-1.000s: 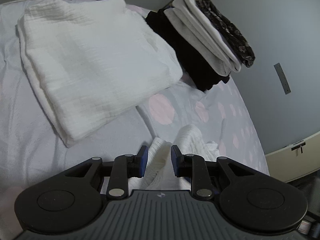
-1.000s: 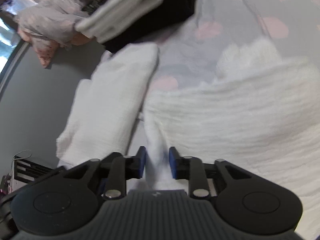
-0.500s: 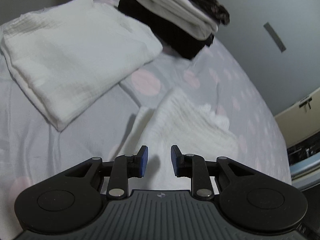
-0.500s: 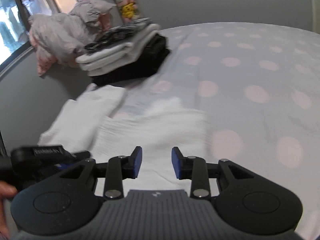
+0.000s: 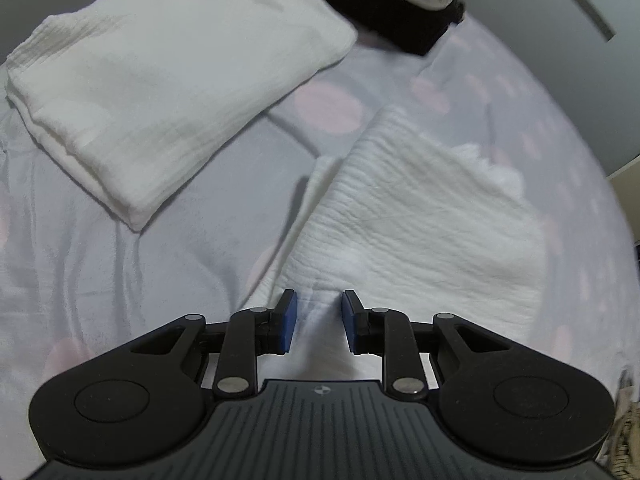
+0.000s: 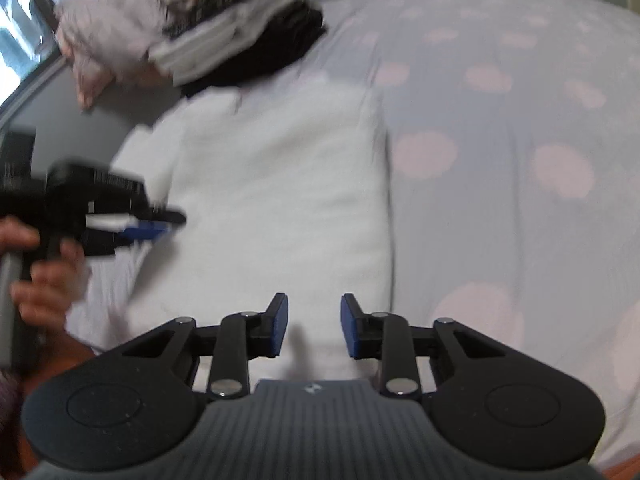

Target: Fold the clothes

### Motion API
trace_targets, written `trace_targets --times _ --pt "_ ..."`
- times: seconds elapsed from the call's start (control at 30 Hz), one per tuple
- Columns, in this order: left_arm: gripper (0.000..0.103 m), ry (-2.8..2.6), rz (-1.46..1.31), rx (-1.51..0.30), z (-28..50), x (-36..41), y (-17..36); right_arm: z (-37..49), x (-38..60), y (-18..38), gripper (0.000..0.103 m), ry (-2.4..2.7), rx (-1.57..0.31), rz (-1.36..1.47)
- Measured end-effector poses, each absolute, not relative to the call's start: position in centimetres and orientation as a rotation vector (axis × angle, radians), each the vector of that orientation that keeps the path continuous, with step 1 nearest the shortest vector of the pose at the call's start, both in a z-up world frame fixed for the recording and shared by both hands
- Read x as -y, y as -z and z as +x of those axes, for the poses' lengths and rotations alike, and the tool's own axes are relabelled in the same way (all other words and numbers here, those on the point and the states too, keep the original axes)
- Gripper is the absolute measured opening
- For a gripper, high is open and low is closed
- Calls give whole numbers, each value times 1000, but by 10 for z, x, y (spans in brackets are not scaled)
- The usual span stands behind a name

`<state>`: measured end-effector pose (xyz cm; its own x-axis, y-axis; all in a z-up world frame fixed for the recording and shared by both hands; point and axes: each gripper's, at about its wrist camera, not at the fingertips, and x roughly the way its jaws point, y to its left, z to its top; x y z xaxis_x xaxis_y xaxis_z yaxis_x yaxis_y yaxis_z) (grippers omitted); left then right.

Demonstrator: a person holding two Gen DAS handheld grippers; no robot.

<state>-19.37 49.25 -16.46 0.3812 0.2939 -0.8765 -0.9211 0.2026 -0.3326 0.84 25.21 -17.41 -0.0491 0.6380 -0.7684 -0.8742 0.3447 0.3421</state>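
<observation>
A white crinkled cloth (image 5: 420,232) (image 6: 280,180) lies folded flat on the dotted bed sheet (image 5: 120,260). My left gripper (image 5: 316,320) stands at its near edge. Cloth fills the gap between the blue pads and creases run into it, so it looks shut on that edge. In the right wrist view the left gripper (image 6: 156,224), held by a hand (image 6: 44,280), sits at the cloth's left side. My right gripper (image 6: 314,324) hovers over the cloth's near end. Its jaws are closing, and the pads touch nothing.
A folded white stack (image 5: 172,80) lies left of the cloth. Behind it is a pile of black, white and patterned folded clothes (image 5: 380,8) (image 6: 248,48). A crumpled pale garment (image 6: 120,32) lies by the grey wall. Pink-dotted sheet (image 6: 520,100) stretches to the right.
The right gripper let the cloth's edge go and pulled back, so the whole cloth shows below it. The left gripper shifted and rolled, and the cloth went from bunched to flat.
</observation>
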Motion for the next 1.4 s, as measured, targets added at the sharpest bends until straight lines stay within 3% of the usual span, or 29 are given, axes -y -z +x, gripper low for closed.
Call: trace_targets --times 0.17,0.4,0.6,0.67,0.73,0.9,1.03,1.23,1.3,1.4 --pt "28 -1013 -963 -774 -188 -493 164 18 -253 191 28 -1235 -1110 -270" --pt "28 -994 -850 -551 -201 -475 129 29 -239 168 30 -1253 -964 -228" --pt "28 -1018 -792 -539 -178 -496 129 43 -270 144 30 -1283 -829 -213" --pt "28 -1033 -771 -577 -172 -504 135 48 -287 142 42 -1282 -794 -216" --pt "29 -1042 -755 -622 -170 -511 143 57 -304 145 45 -1282 -783 -214" --pt "49 -1029 -805 -701 -168 -531 168 89 -348 165 48 -1255 -823 -198" --pt "57 -1005 -841 -721 -166 -545 182 110 -369 187 50 -1273 -906 -149" --pt "55 -941 -820 -736 -158 -547 188 128 -375 220 51 -1313 -1043 -22" --pt "46 -917 -835 -731 -156 -549 191 131 -375 222 51 -1333 -1053 -7" --pt "42 -888 -854 -735 -154 -550 194 134 -376 225 51 -1345 -1070 19"
